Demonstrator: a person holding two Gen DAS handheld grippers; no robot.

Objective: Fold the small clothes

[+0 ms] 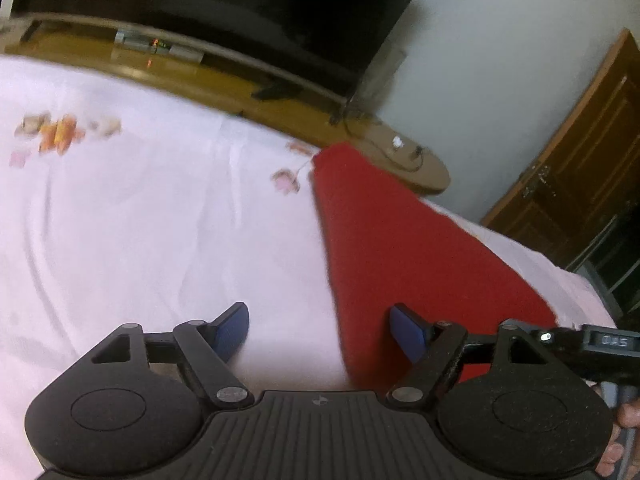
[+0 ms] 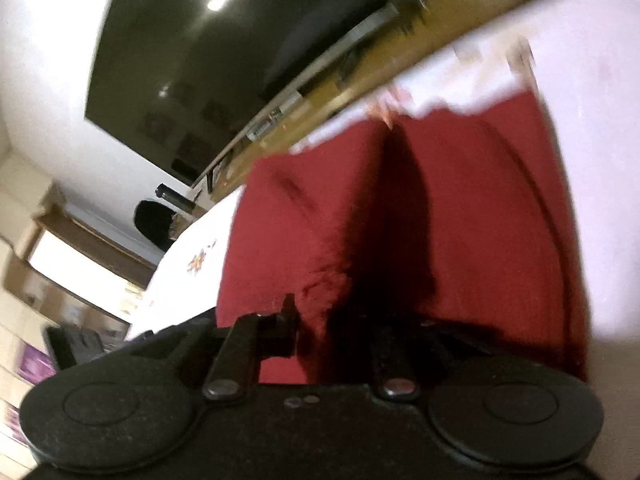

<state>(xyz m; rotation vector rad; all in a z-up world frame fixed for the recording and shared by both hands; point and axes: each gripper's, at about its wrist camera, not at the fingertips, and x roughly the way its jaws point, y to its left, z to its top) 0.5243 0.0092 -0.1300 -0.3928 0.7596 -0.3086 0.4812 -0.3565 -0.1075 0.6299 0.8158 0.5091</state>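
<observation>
Red garment (image 2: 460, 216) bunched in right gripper (image 2: 340, 320).

Right claw (image 2: 340, 320) clamped on red garment (image 2: 460, 220).

There is 1 red garment (image 1: 404, 240) and 1 pale pink bedsheet (image 1: 140, 220) printed with flowers. Behind them stand 1 dark television (image 1: 224, 4), 1 wooden TV bench (image 1: 200, 68) and 1 wooden door (image 1: 584, 152). 2 tools are counted: the left tool (image 1: 320, 332) and the right tool (image 2: 340, 328).
</observation>
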